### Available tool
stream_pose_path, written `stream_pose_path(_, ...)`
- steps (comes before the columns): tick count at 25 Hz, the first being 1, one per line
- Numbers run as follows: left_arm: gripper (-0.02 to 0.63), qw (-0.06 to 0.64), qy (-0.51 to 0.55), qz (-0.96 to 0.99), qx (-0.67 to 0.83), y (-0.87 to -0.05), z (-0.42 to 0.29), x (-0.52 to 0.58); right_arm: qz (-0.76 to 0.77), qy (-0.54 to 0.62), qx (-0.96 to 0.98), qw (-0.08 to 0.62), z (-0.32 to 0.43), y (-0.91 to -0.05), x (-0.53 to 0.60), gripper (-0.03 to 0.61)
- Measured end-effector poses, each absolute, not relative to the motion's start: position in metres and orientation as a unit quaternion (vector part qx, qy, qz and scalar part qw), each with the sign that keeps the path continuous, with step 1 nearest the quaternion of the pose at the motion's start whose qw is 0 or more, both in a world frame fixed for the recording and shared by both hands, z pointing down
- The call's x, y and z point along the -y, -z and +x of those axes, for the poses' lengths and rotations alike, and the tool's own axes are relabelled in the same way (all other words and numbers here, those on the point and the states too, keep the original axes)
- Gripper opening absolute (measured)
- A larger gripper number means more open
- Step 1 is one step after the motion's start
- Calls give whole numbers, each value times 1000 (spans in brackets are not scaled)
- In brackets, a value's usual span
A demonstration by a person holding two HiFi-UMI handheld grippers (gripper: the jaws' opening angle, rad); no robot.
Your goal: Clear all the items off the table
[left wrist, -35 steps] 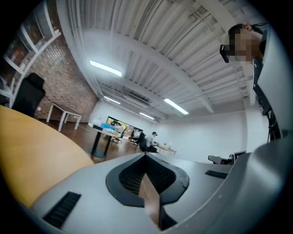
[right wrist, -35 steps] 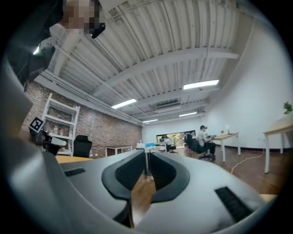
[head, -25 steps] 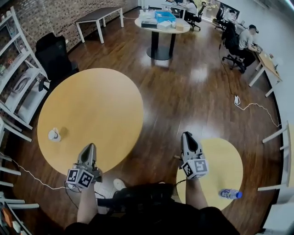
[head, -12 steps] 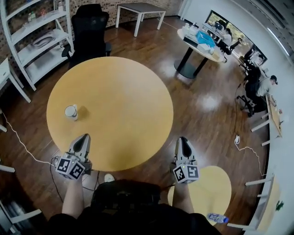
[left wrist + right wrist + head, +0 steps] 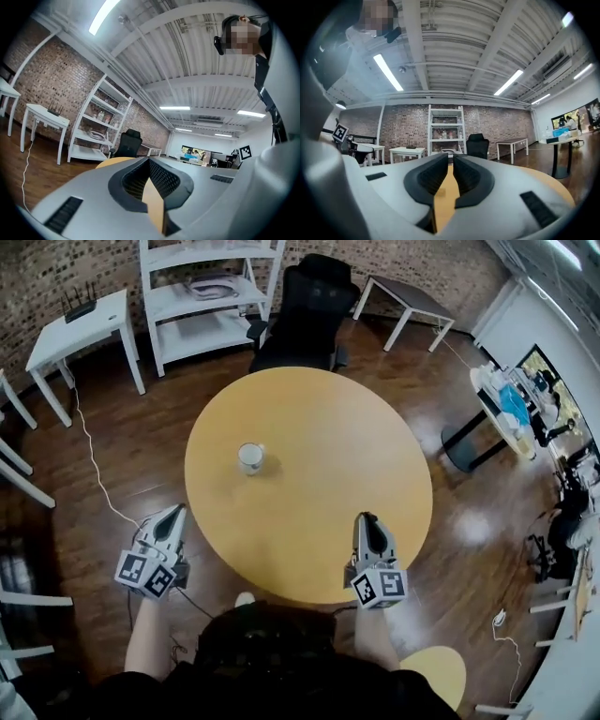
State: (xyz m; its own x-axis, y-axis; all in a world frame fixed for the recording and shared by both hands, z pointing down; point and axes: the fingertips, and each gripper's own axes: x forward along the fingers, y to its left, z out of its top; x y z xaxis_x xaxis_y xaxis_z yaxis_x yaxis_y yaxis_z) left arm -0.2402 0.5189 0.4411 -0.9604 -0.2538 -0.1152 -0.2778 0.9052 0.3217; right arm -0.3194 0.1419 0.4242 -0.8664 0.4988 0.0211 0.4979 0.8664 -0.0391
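In the head view, a small white cup (image 5: 250, 457) stands upright on the round yellow wooden table (image 5: 328, 474), alone on the left-centre part of the top and well apart from both tools. The left gripper (image 5: 173, 515) hangs just off the table's near-left edge, over the floor. The right gripper (image 5: 366, 521) sits over the near rim. Both point roughly toward the far side, where a black office chair (image 5: 309, 306) is pushed up to the table.

In the left gripper view, the left gripper (image 5: 150, 164) has its dark ribbed pads closed together at the tips and grips nothing. Only a sliver of tabletop shows past them; the cup does not show.

In the right gripper view, the right gripper (image 5: 451, 165) is all but closed — a thin slit remains, with bare tabletop behind it and nothing held.

The cup looks light, rigid and smooth-walled, so it could slip or tip if nudged. Whether it is ceramic or paper I cannot tell. The nearer left gripper would need to open wide and pinch across the wall just below the rim — gently, in case it is thin.
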Motion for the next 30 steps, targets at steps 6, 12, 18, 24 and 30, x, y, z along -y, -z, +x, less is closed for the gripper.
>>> stream_pose_path(6, 0, 36, -156, -137, -978, -442, -228, -522, -296, -18, 954, 38, -333, -440, -179, 38)
stream_pose_path(12, 0, 5, -139, -154, -978, -458, -249, -508, -305, -25, 950, 68, -350, -466, -190, 38)
stream_pose_path(18, 0, -19, -125, -152, -980, -478, -292, -492, -303, -46, 947, 98, -369, -492, -173, 38)
stream_pose_path(24, 202, -82, -95, -152, -980, -526, -355, -472, -300, -56, 940, 149, -393, -519, -164, 37)
stream_pose_path(30, 324, -109, -74, -155, -979, -559, -410, -462, -303, -52, 933, 186, -412, -549, -163, 38)
